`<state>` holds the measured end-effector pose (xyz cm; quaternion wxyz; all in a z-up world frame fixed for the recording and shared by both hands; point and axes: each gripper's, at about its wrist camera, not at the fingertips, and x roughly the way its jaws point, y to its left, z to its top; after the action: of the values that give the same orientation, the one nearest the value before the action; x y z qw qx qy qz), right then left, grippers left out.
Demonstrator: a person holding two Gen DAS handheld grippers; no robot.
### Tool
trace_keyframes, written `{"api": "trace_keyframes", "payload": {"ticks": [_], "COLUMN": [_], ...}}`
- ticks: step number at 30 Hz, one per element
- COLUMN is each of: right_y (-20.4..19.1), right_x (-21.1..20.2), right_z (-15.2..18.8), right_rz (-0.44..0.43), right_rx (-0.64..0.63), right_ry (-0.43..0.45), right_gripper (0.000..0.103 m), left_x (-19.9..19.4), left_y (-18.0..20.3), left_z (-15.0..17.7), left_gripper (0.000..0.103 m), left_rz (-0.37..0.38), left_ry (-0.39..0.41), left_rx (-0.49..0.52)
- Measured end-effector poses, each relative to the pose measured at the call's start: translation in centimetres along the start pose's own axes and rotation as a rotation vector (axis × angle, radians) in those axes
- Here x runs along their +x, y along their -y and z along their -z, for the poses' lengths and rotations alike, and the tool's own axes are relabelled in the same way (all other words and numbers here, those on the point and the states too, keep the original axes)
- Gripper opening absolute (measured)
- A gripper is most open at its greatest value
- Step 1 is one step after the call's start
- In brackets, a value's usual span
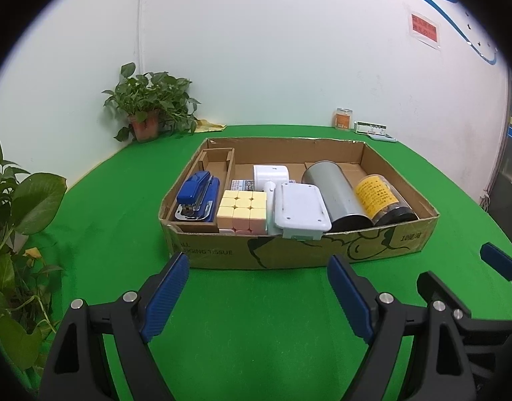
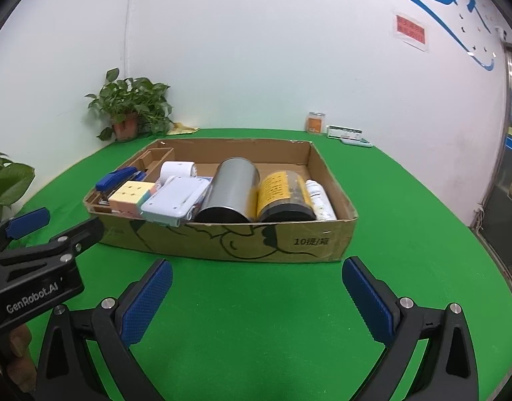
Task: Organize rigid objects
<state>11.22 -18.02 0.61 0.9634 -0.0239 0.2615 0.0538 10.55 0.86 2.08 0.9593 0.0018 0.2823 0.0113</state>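
Observation:
A shallow cardboard box (image 1: 323, 250) (image 2: 222, 240) stands on the green table. In it lie a blue stapler (image 1: 197, 195) (image 2: 117, 178), a pastel cube puzzle (image 1: 242, 212) (image 2: 130, 197), a white flat device (image 1: 301, 210) (image 2: 175, 202), a white boxy item (image 1: 271, 173) (image 2: 177, 168), a steel can (image 1: 336, 197) (image 2: 231, 190), a yellow-labelled jar (image 1: 379, 197) (image 2: 282, 197) and a white bottle (image 2: 319, 200). My left gripper (image 1: 259, 267) is open and empty just before the box's front wall. My right gripper (image 2: 256, 270) is open and empty, to the left gripper's right.
Potted plants stand at the back left (image 1: 149, 110) (image 2: 129, 107) and at the near left edge (image 1: 15, 220). A small orange jar (image 1: 343, 118) (image 2: 315, 122) and a flat white box (image 1: 371, 128) (image 2: 344, 132) sit by the back wall.

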Motion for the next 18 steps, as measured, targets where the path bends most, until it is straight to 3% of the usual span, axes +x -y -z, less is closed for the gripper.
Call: {"api": "trace_keyframes", "payload": {"ticks": [18], "right_y": [-0.30], "right_x": [-0.10], "right_z": [0.49], "right_rz": [0.018], "right_rx": [0.000], "right_ry": [-0.019], "right_gripper": [0.102], "left_x": [0.45], "left_y": [0.05], "left_z": [0.63], "left_gripper": [0.085], "left_rz": [-0.007], "left_ry": [-0.033], "left_rx": [0.014]}}
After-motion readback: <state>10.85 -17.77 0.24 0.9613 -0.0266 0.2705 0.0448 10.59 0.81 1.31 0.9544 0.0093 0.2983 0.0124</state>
